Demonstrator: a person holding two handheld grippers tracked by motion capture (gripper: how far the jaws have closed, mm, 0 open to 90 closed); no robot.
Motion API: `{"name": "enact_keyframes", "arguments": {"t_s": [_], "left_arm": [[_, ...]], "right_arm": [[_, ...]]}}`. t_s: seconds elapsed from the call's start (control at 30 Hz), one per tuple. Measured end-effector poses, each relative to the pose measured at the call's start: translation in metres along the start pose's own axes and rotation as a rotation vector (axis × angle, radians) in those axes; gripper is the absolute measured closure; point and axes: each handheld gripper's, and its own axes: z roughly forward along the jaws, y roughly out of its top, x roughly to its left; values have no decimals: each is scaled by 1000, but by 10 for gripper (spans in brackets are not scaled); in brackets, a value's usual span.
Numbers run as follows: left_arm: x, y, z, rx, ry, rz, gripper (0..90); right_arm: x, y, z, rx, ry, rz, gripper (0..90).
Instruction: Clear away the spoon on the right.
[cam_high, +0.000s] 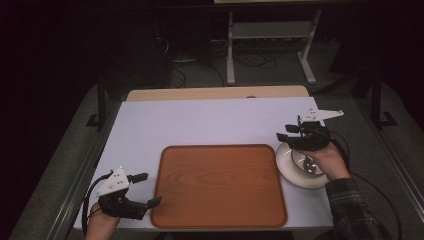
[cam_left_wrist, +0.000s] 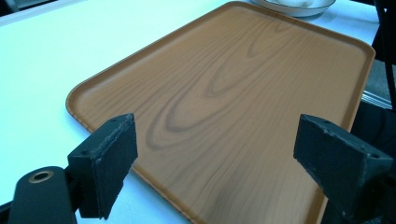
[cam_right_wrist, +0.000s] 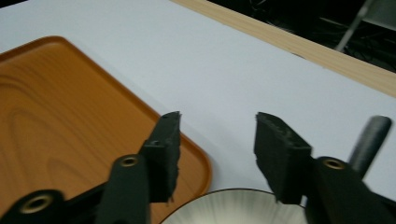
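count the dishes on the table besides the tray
1: a white plate sits on the table just off the right edge of the wooden tray, under the right gripper. A spoon lies in it.

Ahead of your left gripper (cam_high: 146, 189) the flat wood-grain orange tray (cam_high: 220, 185) lay bare. Under your right gripper (cam_high: 286, 132) sat the round white ribbed plate (cam_high: 287, 165); beyond it, open white tabletop (cam_high: 210, 120).

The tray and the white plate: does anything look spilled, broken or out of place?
Nothing stands out. The tray lies flat and bare on the table. The white plate sits upright just off its right edge, with a spoon in it.
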Motion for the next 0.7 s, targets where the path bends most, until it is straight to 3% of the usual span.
{"name": "enact_keyframes", "arguments": {"t_s": [0.17,0.27,0.33,0.7], "left_arm": [[0,1,2,7,-4,4,130],[1,0,1,4,-4,-1,130],[1,0,1,4,-4,-2,130],[0,0,2,8,-6,6,130]], "right_arm": [[-14,-1,4,29,-41,14,726],[-18,-2,5,35,-46,14,783],[-23,-3,5,38,-57,25,878],[-35,-12,3,45,-83,52,894]]}}
